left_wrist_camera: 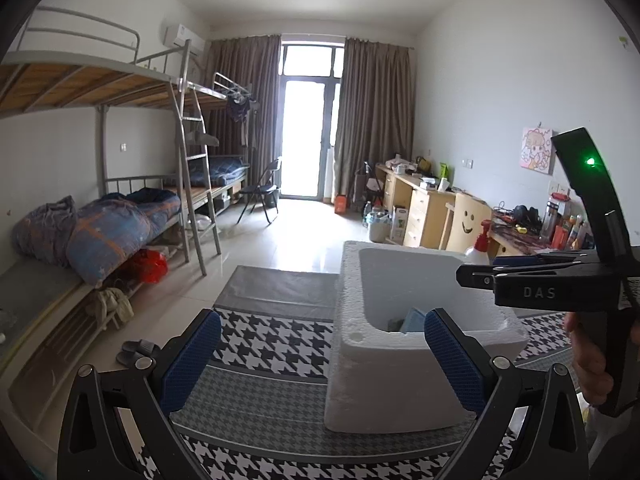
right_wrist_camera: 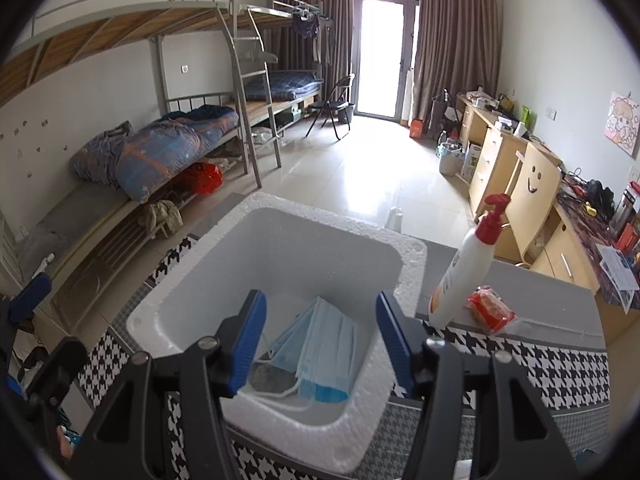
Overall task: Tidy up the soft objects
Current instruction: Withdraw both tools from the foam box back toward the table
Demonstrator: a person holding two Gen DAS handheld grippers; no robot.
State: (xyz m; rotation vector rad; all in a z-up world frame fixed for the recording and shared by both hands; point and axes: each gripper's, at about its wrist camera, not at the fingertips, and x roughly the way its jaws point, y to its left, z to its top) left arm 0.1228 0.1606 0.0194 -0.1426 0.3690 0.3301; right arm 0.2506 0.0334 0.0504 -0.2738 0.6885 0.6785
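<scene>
A stack of light blue face masks (right_wrist_camera: 320, 352) with white ear loops lies on the floor of a white foam box (right_wrist_camera: 280, 208). My right gripper (right_wrist_camera: 322, 344) hangs open above the box, its blue pads on either side of the masks and clear of them. In the left wrist view the same foam box (left_wrist_camera: 400, 380) stands to the right, with a corner of the masks (left_wrist_camera: 414, 320) showing inside. My left gripper (left_wrist_camera: 324, 360) is open and holds nothing. The right gripper (left_wrist_camera: 480, 272) shows side-on over the box, with a hand on its grip.
The box stands on a houndstooth tablecloth (right_wrist_camera: 560, 372). Right of the box are a white pump bottle (right_wrist_camera: 460, 276) with a red top and a red packet (right_wrist_camera: 490, 308). Bunk beds (left_wrist_camera: 120, 220) line the left wall, desks (left_wrist_camera: 424, 204) the right.
</scene>
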